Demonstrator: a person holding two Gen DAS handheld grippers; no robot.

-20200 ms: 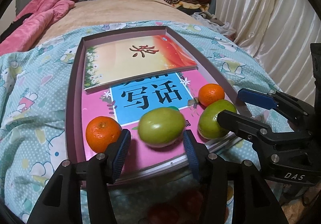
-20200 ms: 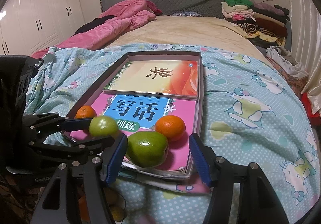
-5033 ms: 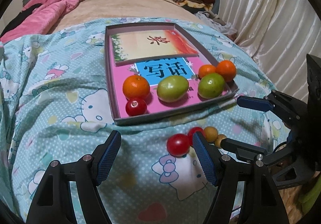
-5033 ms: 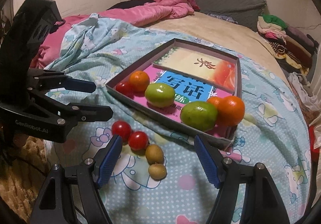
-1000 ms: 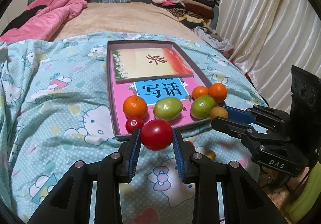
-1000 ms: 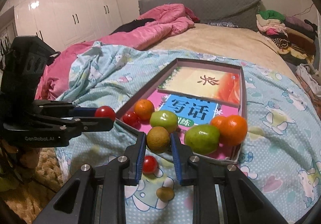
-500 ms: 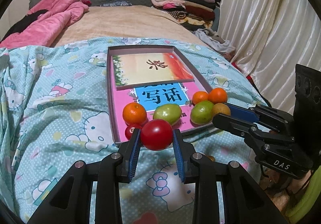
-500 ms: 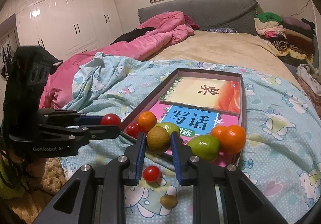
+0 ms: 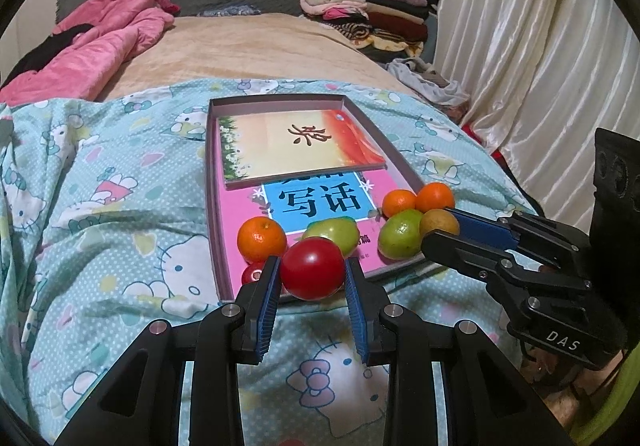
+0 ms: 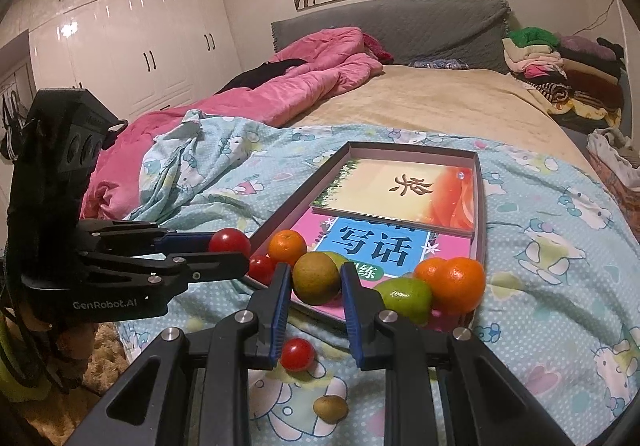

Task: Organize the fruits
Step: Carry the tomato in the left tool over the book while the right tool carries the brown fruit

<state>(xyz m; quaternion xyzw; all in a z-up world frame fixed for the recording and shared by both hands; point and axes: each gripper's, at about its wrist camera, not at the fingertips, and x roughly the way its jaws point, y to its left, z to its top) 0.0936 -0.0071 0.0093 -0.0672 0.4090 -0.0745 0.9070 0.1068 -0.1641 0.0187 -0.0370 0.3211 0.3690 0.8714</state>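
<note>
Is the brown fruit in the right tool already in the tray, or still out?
Out. The right tool holds the brown fruit off the bedding, near the tray edge.

The tray (image 10: 480,206) lies on the bedspread (image 10: 560,266), two books (image 10: 400,186) inside it toward twelve o'clock. Fruits (image 10: 404,296) crowd its six o'clock end. On the bedspread at six o'clock of the tray sit a tomato (image 10: 297,354) and, farther out, a kiwi (image 10: 330,408). Folded clothes (image 10: 560,62) are stacked at two o'clock.
</note>
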